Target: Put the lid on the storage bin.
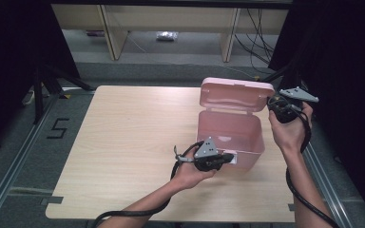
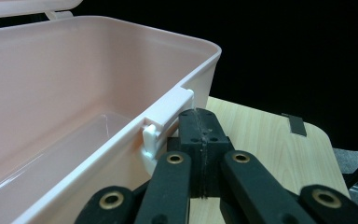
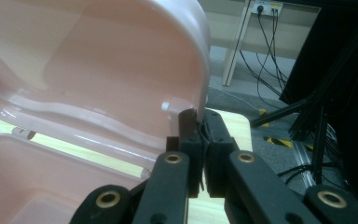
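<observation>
Pale pink plastic box (image 1: pixel 230 135) on worktop (image 1: pixel 133 142), empty, lid (image 1: pixel 236 95) raised, left gripper (image 1: pixel 228 157) fingers closed at its white front latch (image 2: pixel 165 122), right gripper (image 1: pixel 272 102) fingers pinching lid edge.

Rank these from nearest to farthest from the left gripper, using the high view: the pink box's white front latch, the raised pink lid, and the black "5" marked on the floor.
Measured from the left gripper:
1. White front latch: right at the jaw tips, on the pink box's near wall.
2. Raised lid: behind the box, tilted up.
3. Black "5": far left, on the floor off the table's edge.

Pale pink box (image 1: pixel 230 135), black tongs (image 1: pixel 228 157), light wood-grain table (image 1: pixel 123 142).
</observation>
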A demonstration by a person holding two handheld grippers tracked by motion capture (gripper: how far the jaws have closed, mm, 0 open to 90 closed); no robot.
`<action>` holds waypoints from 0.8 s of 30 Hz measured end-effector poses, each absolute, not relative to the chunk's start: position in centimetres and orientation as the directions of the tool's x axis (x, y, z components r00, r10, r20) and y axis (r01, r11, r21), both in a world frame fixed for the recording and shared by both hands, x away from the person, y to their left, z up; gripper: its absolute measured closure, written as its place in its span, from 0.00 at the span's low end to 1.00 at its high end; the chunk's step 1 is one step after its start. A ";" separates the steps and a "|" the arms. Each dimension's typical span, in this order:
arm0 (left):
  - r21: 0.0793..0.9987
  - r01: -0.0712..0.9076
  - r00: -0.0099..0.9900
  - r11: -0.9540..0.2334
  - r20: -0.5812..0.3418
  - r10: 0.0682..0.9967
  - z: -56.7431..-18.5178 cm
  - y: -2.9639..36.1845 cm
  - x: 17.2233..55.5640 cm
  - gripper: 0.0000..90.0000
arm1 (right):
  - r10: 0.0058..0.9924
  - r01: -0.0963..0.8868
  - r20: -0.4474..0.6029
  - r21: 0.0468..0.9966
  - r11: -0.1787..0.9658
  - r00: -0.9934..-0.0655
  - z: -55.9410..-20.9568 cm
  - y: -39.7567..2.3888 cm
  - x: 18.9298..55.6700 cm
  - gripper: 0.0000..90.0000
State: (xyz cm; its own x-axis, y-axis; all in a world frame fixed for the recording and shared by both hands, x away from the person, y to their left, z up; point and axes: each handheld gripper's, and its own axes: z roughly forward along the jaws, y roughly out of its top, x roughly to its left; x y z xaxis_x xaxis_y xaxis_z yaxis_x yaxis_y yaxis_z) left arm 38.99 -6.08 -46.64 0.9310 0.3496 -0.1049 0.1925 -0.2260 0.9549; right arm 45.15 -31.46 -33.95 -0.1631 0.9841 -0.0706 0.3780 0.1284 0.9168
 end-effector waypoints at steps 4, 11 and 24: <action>0.955 0.192 0.931 -0.226 -0.104 0.349 -46.6 -6.1 39.0 1.00 | 0.980 0.376 -0.092 0.914 0.153 -0.176 -34.0 -31.6 44.9 0.99; 0.955 0.192 0.931 -0.227 -0.105 0.348 -46.6 -6.1 39.0 1.00 | 0.982 0.384 -0.087 0.912 0.145 -0.165 -34.2 -31.4 44.5 0.99; 0.955 0.191 0.932 -0.228 -0.104 0.347 -46.6 -6.1 39.0 1.00 | 0.982 0.384 -0.092 0.911 0.150 -0.165 -34.4 -31.3 43.8 0.99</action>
